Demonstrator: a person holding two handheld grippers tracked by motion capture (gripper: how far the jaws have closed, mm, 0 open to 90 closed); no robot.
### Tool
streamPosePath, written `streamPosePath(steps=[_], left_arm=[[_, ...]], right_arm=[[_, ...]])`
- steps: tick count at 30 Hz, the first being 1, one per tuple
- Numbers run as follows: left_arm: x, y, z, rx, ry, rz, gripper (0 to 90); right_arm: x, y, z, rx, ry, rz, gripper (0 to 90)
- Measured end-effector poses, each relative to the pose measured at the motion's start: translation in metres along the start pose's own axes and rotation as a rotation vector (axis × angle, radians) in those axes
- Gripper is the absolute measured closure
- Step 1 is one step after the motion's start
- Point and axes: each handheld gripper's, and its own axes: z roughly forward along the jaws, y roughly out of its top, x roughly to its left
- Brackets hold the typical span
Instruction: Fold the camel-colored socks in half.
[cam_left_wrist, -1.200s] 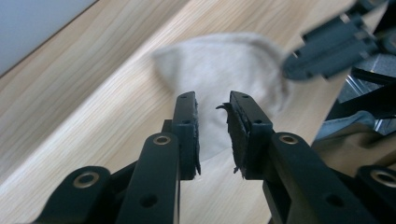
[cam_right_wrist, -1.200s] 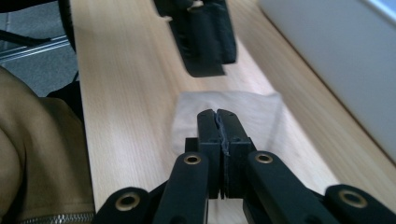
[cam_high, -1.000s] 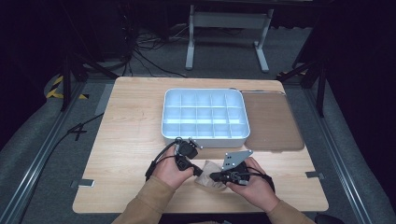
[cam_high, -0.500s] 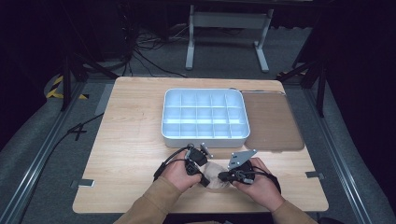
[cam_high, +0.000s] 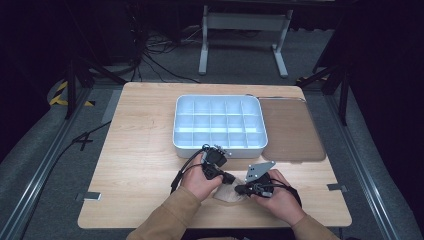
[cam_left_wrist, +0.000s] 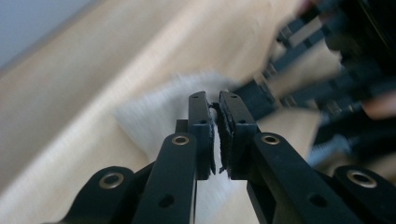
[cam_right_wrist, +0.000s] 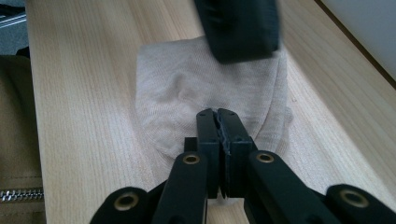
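Cloth (cam_right_wrist: 205, 91): small beige knit piece, flat on the table at the near edge, lying between and under both claws; the task's thing.
Table (cam_high: 140, 150): pale wood, bare to the left of the left claw; the near edge sits just behind both hands.
Compartment tray (cam_high: 219, 124): white, gridded, just beyond the left claw, its near wall close to the claw's back end.
Brown mat (cam_high: 292, 127): flat, beyond the right claw, beside the tray.
Left claw (cam_left_wrist: 212, 100): jaws nearly together and just been closing, with a thin edge of cloth between the tips; seen from above at (cam_high: 231, 178).
Right claw (cam_right_wrist: 217, 114): jaws together at the cloth's near edge, seemingly nipping the fabric, though the pinch itself is hard to make out; seen from above at (cam_high: 240, 189).
Step in hand: by the look of it, both claws taking hold of the cloth at close-set points, ready to fold or lift.
Next move: probably firm both pinches, then draw up or apart evenly so neither edge slips.
Room: tips almost meet, so little slack between claws; free space lies left and toward the tray.
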Motion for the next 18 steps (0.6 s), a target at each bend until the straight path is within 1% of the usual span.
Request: streamPosePath(steps=[1, 2, 3, 5, 6, 7, 9, 12, 14, 15, 16, 17, 18], left_arm=[[0.002, 0.001, 0.003, 0.013, 0.012, 0.008, 85.0], [0.002, 0.001, 0.006, 0.031, 0.038, 0.007, 85.3], [0.003, 0.001, 0.01, 0.055, 0.075, 0.011, 86.7], [0.005, -0.001, 0.013, 0.065, 0.076, -0.005, 89.0], [0.005, -0.001, 0.013, 0.065, 0.076, -0.005, 89.4], [0.005, -0.001, 0.013, 0.066, 0.084, -0.01, 89.4], [0.006, -0.001, 0.012, 0.085, 0.095, -0.017, 89.5], [0.006, -0.003, 0.011, 0.098, 0.113, -0.022, 89.6], [0.006, -0.004, 0.011, 0.103, 0.118, -0.025, 89.6], [0.005, -0.005, 0.01, 0.121, 0.114, -0.033, 89.6], [0.005, -0.005, 0.011, 0.123, 0.11, -0.028, 89.6], [0.005, -0.005, 0.011, 0.128, 0.109, -0.026, 89.6], [0.005, -0.005, 0.011, 0.13, 0.109, -0.027, 89.6]], right_arm=[[0.0, 0.0, 0.0, 0.0, -0.007, 0.003, 88.8], [0.0, 0.0, 0.0, 0.001, -0.006, -0.001, 88.8], [0.001, 0.0, -0.001, 0.0, -0.011, -0.001, 88.6], [0.002, 0.0, -0.003, -0.005, -0.013, 0.001, 87.9], [0.002, 0.0, -0.003, -0.005, -0.013, 0.001, 87.9], [0.002, 0.0, -0.005, -0.003, -0.021, -0.004, 87.7], [0.003, 0.001, -0.008, -0.002, -0.019, -0.01, 87.9], [0.003, -0.002, -0.009, 0.012, -0.022, -0.006, 89.0], [0.001, -0.004, -0.01, 0.02, -0.021, -0.006, 89.1], [0.0, -0.004, -0.011, 0.025, -0.027, -0.011, 89.2], [-0.002, -0.005, -0.01, 0.03, -0.04, -0.009, 89.3], [-0.003, -0.006, -0.011, 0.035, -0.042, -0.011, 89.4], [-0.007, -0.008, -0.01, 0.028, -0.053, -0.002, 89.5]])
